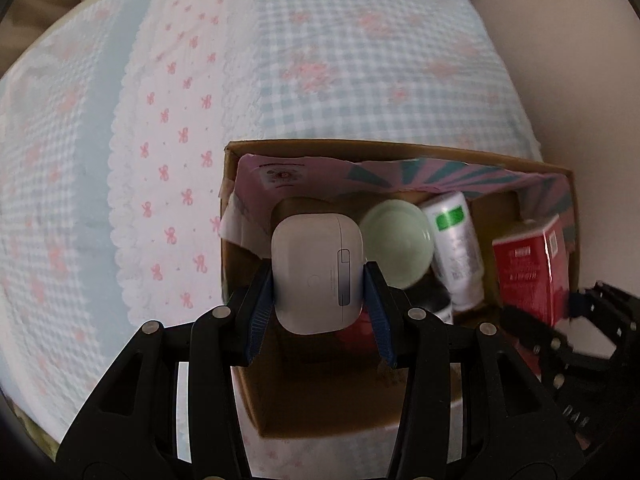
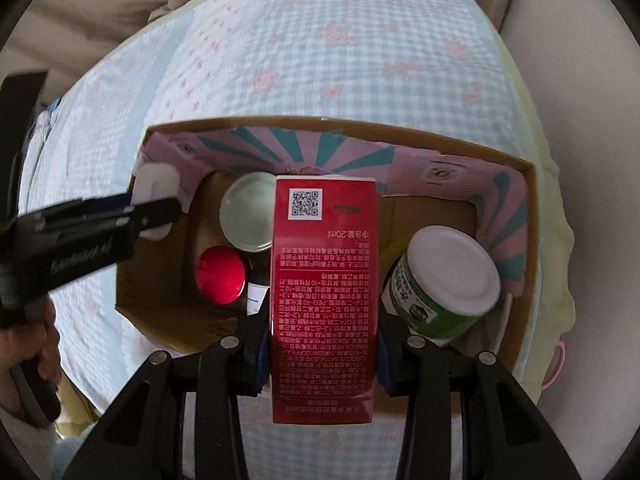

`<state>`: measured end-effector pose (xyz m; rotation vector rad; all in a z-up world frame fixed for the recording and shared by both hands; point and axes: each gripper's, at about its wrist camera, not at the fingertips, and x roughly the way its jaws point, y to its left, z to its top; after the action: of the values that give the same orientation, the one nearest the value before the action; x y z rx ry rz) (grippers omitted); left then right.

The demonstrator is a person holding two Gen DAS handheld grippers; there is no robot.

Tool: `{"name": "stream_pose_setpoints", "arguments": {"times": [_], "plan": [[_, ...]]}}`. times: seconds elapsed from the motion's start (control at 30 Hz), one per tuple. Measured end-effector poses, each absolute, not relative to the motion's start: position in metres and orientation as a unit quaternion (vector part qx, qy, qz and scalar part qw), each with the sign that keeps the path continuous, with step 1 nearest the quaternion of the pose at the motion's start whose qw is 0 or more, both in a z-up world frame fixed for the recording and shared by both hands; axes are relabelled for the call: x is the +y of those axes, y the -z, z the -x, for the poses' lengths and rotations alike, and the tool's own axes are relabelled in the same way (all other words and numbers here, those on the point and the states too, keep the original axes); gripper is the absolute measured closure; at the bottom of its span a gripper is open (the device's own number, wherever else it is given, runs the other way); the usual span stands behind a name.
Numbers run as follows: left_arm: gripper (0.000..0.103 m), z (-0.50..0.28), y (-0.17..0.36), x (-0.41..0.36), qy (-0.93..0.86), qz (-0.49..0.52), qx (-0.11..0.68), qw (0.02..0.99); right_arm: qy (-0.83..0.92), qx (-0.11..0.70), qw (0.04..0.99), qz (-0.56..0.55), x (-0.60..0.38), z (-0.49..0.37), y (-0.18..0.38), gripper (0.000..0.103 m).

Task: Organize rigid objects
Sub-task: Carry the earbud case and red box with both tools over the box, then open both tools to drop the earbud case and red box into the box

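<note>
The left gripper (image 1: 318, 280) clamps a white rounded plastic earbud case (image 1: 316, 272) above the open brown cardboard box (image 2: 530, 216) on the checked bedspread (image 1: 360, 80). The right gripper (image 2: 322, 344) clamps a tall red printed carton (image 2: 323, 280) over the box, between a pale green lidded jar (image 2: 250, 210) and a green white-lidded tin (image 2: 448, 280).

red carton (image 2: 324, 288): "20ml", QR code | left gripper (image 2: 160, 208): "GenRobot.AI"
</note>
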<state>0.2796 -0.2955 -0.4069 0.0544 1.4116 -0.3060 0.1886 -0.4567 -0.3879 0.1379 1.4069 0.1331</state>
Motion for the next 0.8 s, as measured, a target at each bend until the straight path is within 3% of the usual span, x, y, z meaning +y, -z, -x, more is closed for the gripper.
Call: {"name": "stream_pose_setpoints", "arguments": {"times": [0.2,0.23,0.27,0.3,0.33,0.8], "plan": [[0.061,-0.288,0.41,-0.303,0.138,-0.033,0.652,0.745,-0.07,0.654,0.752,-0.047,-0.452,-0.196,0.399,0.062],[0.055,-0.29,0.408,-0.305,0.135,-0.036,0.652,0.745,-0.07,0.648,0.757,-0.043,-0.451,-0.196,0.397,0.05],[0.023,-0.291,0.404,-0.306,0.134,-0.036,0.651,0.746,-0.068,0.643,0.762,-0.038,-0.449,-0.197,0.394,0.039],[0.0,-0.291,0.401,-0.305,0.153,-0.018,0.652,0.742,-0.067,0.638,0.766,-0.032,-0.449,-0.196,0.391,0.008],[0.0,-0.291,0.398,-0.305,0.174,0.007,0.651,0.739,-0.066,0.633,0.771,-0.025,-0.448,-0.195,0.388,0.0],[0.0,-0.282,0.369,-0.3,0.171,0.001,0.633,0.755,-0.048,0.618,0.784,-0.041,-0.458,-0.171,0.374,0.0]]}}
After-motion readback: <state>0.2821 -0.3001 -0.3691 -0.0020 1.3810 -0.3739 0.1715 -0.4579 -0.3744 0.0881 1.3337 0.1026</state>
